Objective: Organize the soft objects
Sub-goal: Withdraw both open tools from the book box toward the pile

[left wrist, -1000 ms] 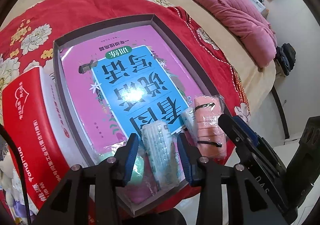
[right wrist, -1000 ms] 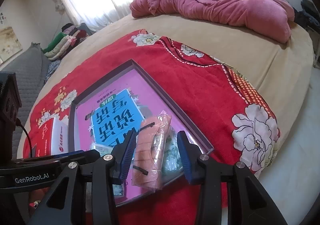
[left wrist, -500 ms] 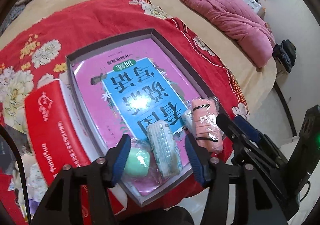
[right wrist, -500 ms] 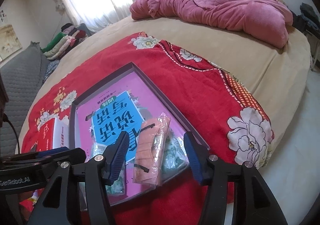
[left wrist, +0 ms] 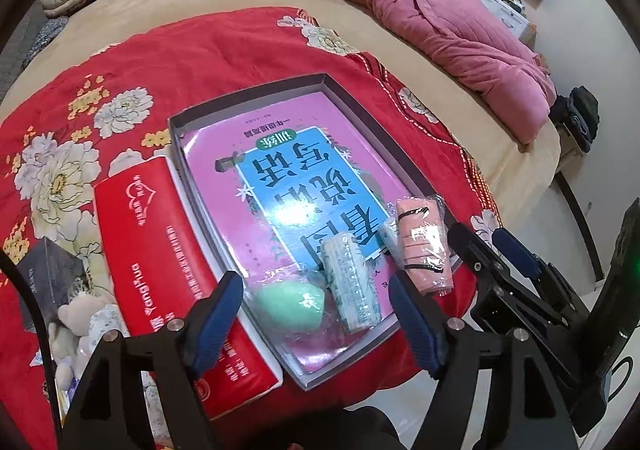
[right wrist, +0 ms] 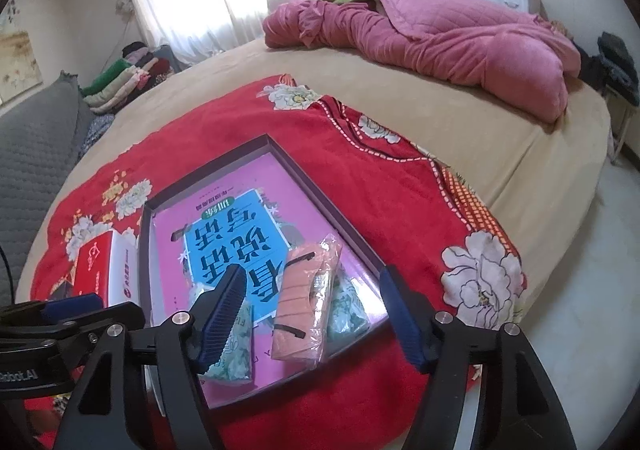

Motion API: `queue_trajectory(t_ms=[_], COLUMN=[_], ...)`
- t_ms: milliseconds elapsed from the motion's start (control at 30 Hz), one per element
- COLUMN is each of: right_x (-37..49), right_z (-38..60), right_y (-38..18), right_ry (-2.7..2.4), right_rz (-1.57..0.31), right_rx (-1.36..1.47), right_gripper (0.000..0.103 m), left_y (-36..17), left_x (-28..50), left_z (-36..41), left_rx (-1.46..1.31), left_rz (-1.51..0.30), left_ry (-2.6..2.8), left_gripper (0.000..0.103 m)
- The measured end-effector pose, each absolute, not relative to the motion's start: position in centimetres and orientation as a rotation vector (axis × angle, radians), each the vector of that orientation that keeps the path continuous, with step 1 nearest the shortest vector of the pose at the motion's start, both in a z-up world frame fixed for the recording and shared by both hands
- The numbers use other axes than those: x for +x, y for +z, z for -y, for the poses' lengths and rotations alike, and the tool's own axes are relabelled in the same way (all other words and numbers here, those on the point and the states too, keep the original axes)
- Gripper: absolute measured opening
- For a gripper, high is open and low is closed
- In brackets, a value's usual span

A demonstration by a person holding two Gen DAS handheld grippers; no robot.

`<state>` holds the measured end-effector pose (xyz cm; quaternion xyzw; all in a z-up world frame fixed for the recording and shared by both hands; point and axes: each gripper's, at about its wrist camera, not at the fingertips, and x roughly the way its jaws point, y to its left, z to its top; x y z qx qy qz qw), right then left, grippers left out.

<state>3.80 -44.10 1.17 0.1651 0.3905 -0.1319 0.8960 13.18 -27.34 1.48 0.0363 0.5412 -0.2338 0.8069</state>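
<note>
Left tongs (left wrist: 316,314) and right tongs (right wrist: 312,314): jaws just widened, wide apart, empty. Pale-green roll (left wrist: 352,286) and pink roll (right wrist: 302,310) lay released in shallow box (left wrist: 248,105) on bed.

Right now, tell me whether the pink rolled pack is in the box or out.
In: the pink rolled pack lies inside the box, on the book, clear of both open grippers.

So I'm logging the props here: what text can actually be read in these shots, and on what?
"看图说话写话": upside down on the book cover in the tray.
"训练": green badge on the same cover.
"YangHua" (roughly): white letters on the red box.
"Robot.AI": cut off, on the left hand-held gripper.
Smaller print on book, box and packets: too blurred to read.
</note>
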Motion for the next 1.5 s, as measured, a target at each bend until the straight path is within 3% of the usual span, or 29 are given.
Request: queue_trajectory(t_ms=[1500], right_x=[-0.8], right_z=[35.5], right_y=[9.8], right_ry=[-0.261], right_rz=[-0.683], right_rx=[0.13], right_gripper=[0.074], left_y=[6.3], left_x=[7.7], left_z=[17.5], left_rx=[0.057], left_rz=[-1.034], left_ry=[-0.402], left_gripper=[0.075])
